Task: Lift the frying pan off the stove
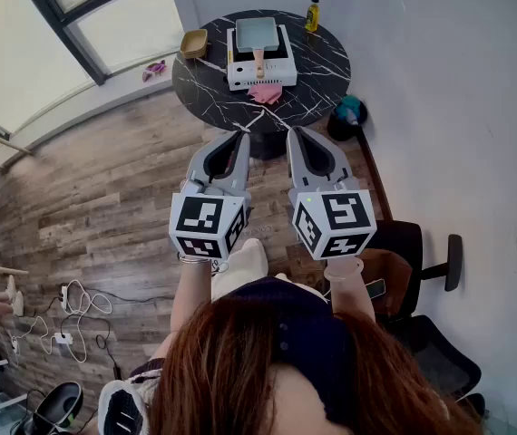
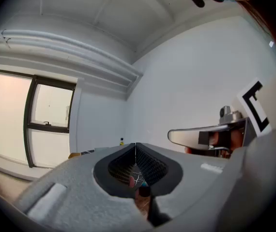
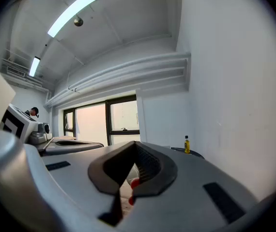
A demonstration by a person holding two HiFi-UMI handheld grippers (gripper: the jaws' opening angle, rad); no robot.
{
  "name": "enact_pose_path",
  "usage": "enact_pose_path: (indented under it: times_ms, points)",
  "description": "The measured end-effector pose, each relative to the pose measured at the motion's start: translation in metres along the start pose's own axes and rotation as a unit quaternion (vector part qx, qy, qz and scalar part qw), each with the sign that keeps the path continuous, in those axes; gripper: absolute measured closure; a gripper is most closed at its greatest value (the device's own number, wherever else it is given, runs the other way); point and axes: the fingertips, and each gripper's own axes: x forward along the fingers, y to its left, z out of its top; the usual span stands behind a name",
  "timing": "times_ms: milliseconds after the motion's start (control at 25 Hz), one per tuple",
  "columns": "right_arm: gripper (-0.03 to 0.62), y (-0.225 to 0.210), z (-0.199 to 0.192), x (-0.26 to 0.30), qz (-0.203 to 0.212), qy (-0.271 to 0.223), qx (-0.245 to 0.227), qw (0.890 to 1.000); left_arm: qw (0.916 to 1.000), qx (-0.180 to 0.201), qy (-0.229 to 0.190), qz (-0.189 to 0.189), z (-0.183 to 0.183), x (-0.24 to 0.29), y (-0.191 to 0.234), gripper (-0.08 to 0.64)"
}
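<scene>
A grey rectangular frying pan (image 1: pixel 256 33) with a wooden handle (image 1: pixel 259 60) rests on a white stove (image 1: pixel 260 71), which stands on a round black marble table (image 1: pixel 322 62) at the top of the head view. Both grippers are held level side by side over the wooden floor, well short of the table. The left gripper (image 1: pixel 241 138) is shut with nothing in it, its jaws meeting in a thin line (image 2: pixel 135 147). The right gripper (image 1: pixel 294 134) is shut and empty too (image 3: pixel 137 147). Each gripper view shows the other gripper beside it.
On the table are a pink cloth (image 1: pixel 265 93), a yellow bottle (image 1: pixel 312 14) and a wooden bowl (image 1: pixel 194 43). A black bin (image 1: pixel 345 120) sits by the wall. A dark chair (image 1: pixel 422 261) is at the right, and cables (image 1: pixel 73 320) lie on the floor at the left.
</scene>
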Motion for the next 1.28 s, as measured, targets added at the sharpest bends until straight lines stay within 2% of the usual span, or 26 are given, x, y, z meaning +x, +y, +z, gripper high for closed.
enact_pose_path:
  times_ms: [200,440,760,1000,1280]
  points:
    - [0.584,0.005,-0.005,-0.007,-0.003,-0.004,-0.001,1.0,1.0,0.004,-0.004,-0.005,-0.003,-0.007,-0.003,0.546]
    - [0.583,0.001,-0.008,0.056,-0.015,0.023,0.014,1.0,0.9998,-0.013,0.002,-0.017,-0.005,0.03,0.046,0.546]
    - [0.584,0.005,-0.002,0.089,-0.034,0.017,0.031,0.999,0.9991,-0.016,0.008,-0.039,-0.005,0.042,0.073,0.546]
    - [0.583,0.011,-0.007,0.103,-0.028,0.025,0.035,0.999,0.9984,-0.02,0.009,-0.052,-0.006,0.052,0.082,0.546]
    - [0.583,-0.003,-0.007,0.116,-0.04,0.024,0.035,0.998,0.9977,-0.022,0.011,-0.063,-0.009,0.07,0.085,0.546]
